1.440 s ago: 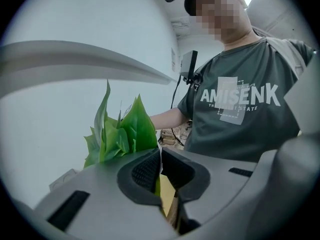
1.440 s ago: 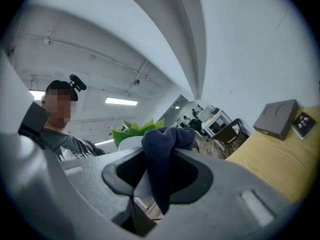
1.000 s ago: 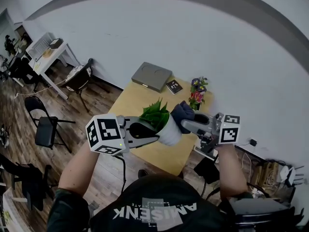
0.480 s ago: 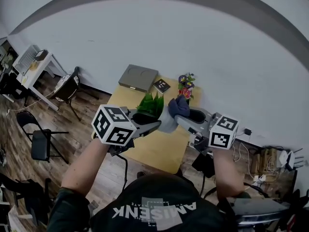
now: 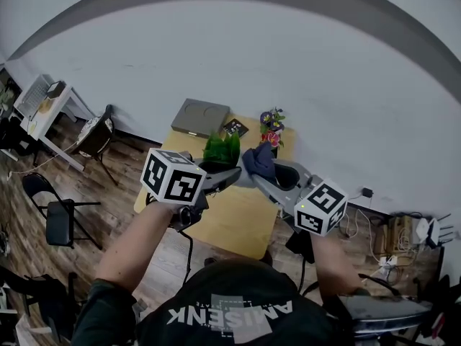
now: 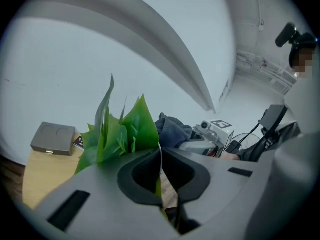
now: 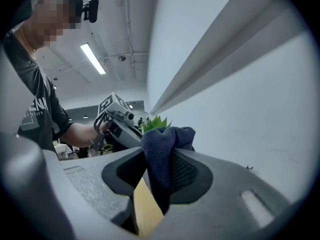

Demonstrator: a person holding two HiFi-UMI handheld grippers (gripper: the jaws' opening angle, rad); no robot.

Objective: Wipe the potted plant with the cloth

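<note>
The potted plant, green leaves in a white pot, hangs above the wooden table. My left gripper is shut on the pot's thin white rim, with the leaves rising just past its jaws. My right gripper is shut on a dark blue cloth bunched between its pads. The cloth sits right beside the leaves; whether they touch I cannot tell. Most of the pot is hidden behind the jaws.
A grey box, a small dark card and a pot of coloured flowers stand at the table's far edge by the white wall. Chairs and a white desk are off to the left; cables lie at right.
Both grippers have shifted up and a little left in the head view, carrying plant and cloth along. Both marker cubes have rolled. The cloth stays next to the leaves.
</note>
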